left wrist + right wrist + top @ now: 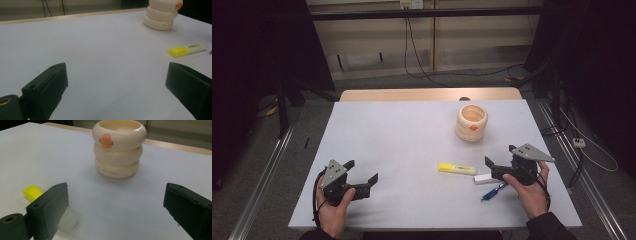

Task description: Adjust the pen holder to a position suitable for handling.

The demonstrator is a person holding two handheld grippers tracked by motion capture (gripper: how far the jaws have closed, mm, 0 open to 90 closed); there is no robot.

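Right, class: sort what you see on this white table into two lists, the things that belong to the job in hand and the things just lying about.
Likely in the job, nearest the open right gripper:
- yellow highlighter pen
- white rectangular eraser
- blue pen
- cream ringed pen pot with an orange beak

Lying about:
- black cables on the floor
- left gripper, open and idle

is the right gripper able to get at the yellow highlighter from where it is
Probably yes. The right gripper is open and holds nothing, and the yellow highlighter lies flat just beside it on the table. Only the white eraser-like block sits near its jaws, slightly off that path.
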